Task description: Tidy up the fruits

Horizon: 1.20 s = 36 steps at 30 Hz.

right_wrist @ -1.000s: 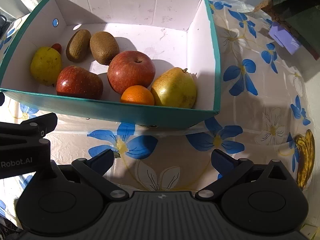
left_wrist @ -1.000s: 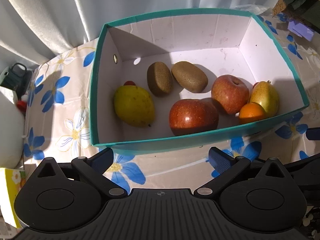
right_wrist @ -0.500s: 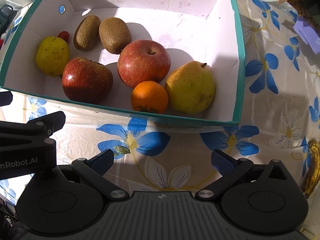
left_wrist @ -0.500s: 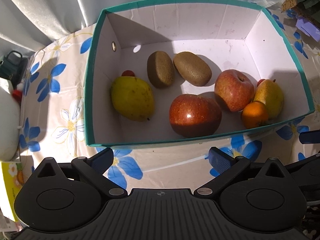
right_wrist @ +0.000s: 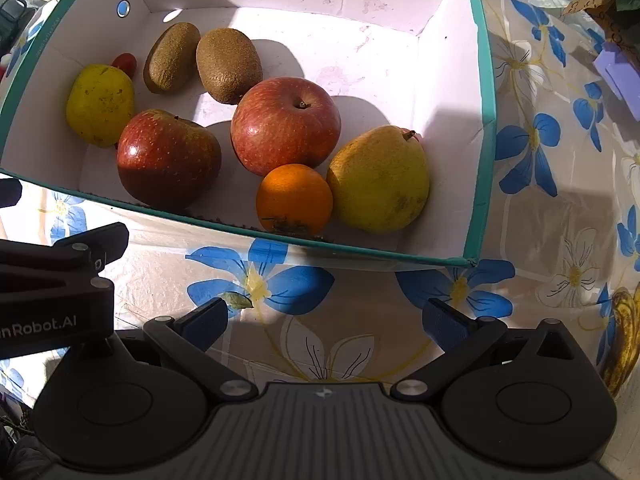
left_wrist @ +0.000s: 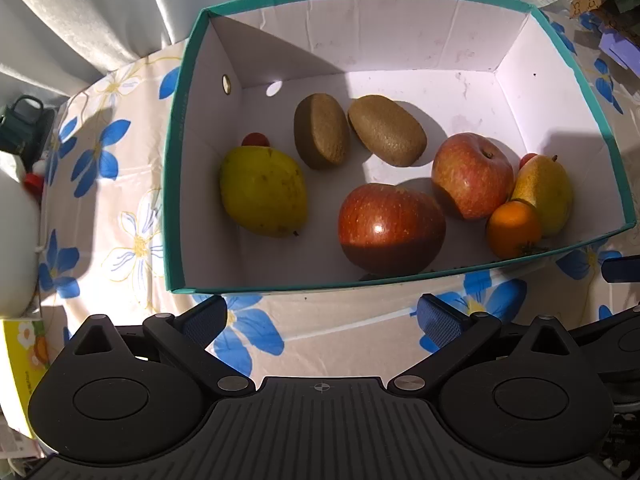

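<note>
Right gripper (right_wrist: 322, 316) is held spread wide and empty over the flowered tablecloth (right_wrist: 360, 320), just short of the box's near wall; left gripper (left_wrist: 320, 316) likewise agape, nothing carried. Inside the teal-rimmed box (right_wrist: 480, 120), an orange (right_wrist: 294, 196) is seen against the near wall, touching a pear (right_wrist: 378, 180) toward the near right corner. Two apples (right_wrist: 286, 124) are set mid-floor, two kiwis (right_wrist: 228, 64) toward the far left corner. The orange is judged light, firm, rollable; best taken across its widest girth. The pear is judged bruisable, so gentle pressure is advised
</note>
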Each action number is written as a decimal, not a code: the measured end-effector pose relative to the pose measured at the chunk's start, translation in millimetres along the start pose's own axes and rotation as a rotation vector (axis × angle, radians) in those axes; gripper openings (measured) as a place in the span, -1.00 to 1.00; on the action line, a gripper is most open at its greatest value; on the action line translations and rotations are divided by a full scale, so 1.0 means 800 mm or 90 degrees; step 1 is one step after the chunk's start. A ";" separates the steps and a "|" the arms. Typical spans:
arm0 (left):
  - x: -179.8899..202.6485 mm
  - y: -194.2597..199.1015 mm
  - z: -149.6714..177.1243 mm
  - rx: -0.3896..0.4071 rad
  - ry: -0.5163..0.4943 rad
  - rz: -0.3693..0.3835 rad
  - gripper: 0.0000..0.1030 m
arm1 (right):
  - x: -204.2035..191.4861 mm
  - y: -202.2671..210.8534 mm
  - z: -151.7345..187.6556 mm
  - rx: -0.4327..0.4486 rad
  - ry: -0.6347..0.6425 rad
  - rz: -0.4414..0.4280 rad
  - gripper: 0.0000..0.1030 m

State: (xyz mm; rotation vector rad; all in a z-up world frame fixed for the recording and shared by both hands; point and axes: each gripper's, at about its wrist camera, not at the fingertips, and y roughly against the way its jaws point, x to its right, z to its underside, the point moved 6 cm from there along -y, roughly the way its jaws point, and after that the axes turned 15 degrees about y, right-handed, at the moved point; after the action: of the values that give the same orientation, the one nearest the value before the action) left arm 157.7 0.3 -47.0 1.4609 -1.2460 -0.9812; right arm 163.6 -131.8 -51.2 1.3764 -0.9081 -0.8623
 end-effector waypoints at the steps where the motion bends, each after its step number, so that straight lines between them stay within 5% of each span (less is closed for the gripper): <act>1: 0.000 0.000 0.000 0.001 0.000 0.000 1.00 | 0.000 0.000 0.000 -0.001 0.000 0.000 1.00; 36: 0.007 0.003 0.004 0.012 -0.023 -0.006 1.00 | -0.002 0.001 0.006 0.003 -0.001 0.008 1.00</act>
State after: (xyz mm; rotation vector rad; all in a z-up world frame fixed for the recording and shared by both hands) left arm 154.6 -5.9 -45.1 1.4707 -1.2796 -1.0084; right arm 158.8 -132.5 -50.5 1.3732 -0.9196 -0.8521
